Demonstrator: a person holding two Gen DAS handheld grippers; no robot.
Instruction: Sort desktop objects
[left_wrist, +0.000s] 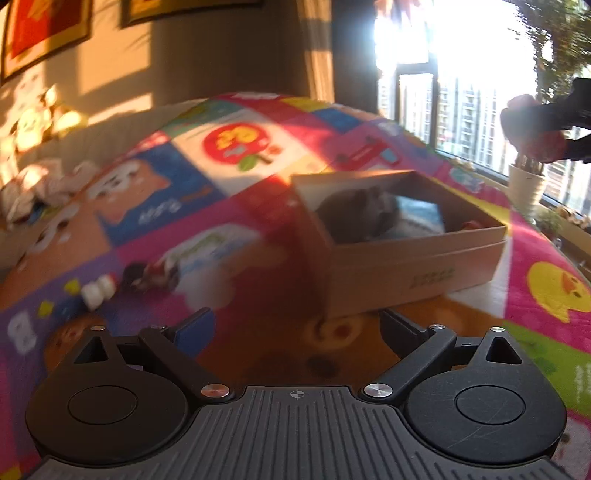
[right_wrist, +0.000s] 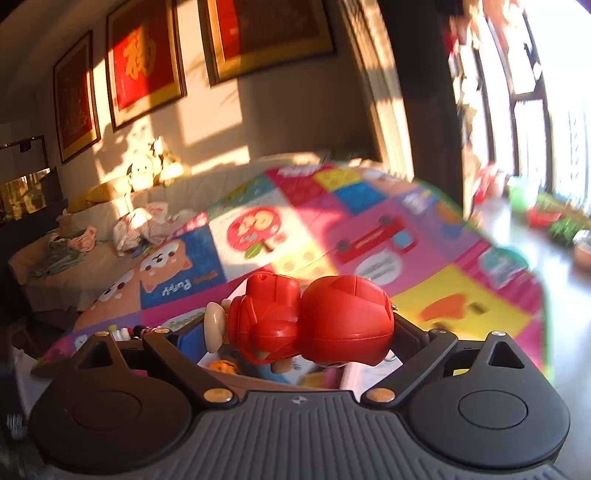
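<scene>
A tan cardboard box (left_wrist: 417, 254) sits open on the colourful play mat (left_wrist: 207, 221), holding a dark grey object (left_wrist: 360, 218) and a blue item (left_wrist: 421, 216). My left gripper (left_wrist: 297, 328) is open and empty, low over the mat just in front of the box. My right gripper (right_wrist: 295, 328) is shut on a red plastic toy figure (right_wrist: 314, 317), held in the air above the box, whose contents show below it. In the left wrist view the right gripper with the red toy (left_wrist: 532, 133) shows at the upper right.
Small toys, a white piece (left_wrist: 96, 291) and a dark toy car (left_wrist: 155, 275), lie on the mat left of the box. A sofa with clothes (right_wrist: 110, 236) stands behind. A white plant pot (left_wrist: 526, 188) stands by the window. Bare floor (right_wrist: 569, 314) lies right of the mat.
</scene>
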